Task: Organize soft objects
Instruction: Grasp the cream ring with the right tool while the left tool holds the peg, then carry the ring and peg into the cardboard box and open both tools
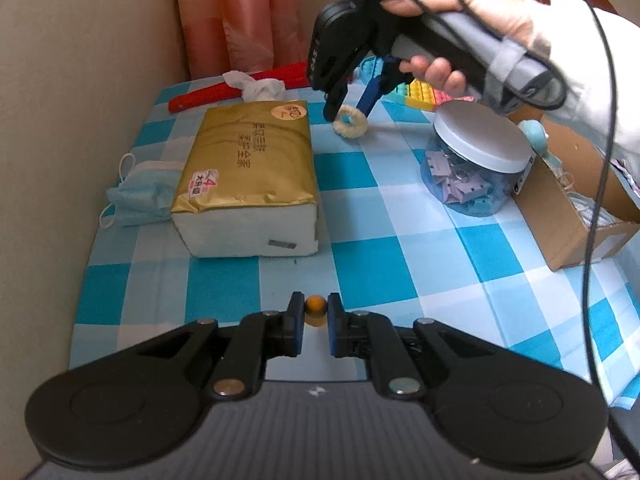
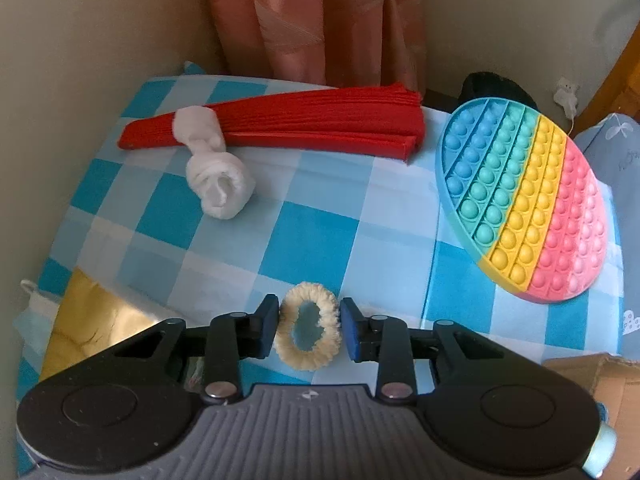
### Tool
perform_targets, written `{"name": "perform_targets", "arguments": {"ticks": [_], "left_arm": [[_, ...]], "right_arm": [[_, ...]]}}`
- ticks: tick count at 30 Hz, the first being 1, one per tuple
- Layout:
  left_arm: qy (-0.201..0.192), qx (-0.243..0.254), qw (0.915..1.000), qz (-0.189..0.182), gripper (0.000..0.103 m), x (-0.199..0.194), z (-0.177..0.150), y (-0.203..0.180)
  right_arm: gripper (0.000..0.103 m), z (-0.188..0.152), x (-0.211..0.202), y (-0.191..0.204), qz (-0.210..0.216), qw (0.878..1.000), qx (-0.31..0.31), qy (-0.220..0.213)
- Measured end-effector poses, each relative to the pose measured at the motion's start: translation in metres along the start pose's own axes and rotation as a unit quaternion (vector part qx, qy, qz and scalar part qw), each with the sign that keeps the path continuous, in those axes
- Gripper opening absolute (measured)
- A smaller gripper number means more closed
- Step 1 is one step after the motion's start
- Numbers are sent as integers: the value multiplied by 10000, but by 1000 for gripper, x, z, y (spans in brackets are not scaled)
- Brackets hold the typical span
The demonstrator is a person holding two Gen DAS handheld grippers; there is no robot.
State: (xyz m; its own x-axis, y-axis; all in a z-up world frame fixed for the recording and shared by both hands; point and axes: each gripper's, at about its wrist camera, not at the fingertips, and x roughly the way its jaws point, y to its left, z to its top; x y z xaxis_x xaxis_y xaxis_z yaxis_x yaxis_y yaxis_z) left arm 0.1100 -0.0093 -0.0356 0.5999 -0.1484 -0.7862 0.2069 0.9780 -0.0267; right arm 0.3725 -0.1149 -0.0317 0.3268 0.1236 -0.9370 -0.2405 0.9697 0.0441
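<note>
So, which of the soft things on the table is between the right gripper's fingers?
The cream fluffy hair tie, ring-shaped, sits inside the right gripper; the rolled white sock and face mask lie apart.

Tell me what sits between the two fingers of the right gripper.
The cream fuzzy hair tie lies flat on the checked tablecloth between the right gripper's fingers, squeezed oval by them. The right wrist view shows it best.
</note>
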Motion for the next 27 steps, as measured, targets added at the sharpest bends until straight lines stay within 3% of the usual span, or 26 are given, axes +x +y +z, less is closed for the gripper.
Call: {"name": "perform_targets", "arguments": {"ticks": [27], "left_arm": [[90,141,9999,40,10,-14,-12,-2]], "right_arm": [[38,-77,-119,14,413,9945,-668,-688]]}}
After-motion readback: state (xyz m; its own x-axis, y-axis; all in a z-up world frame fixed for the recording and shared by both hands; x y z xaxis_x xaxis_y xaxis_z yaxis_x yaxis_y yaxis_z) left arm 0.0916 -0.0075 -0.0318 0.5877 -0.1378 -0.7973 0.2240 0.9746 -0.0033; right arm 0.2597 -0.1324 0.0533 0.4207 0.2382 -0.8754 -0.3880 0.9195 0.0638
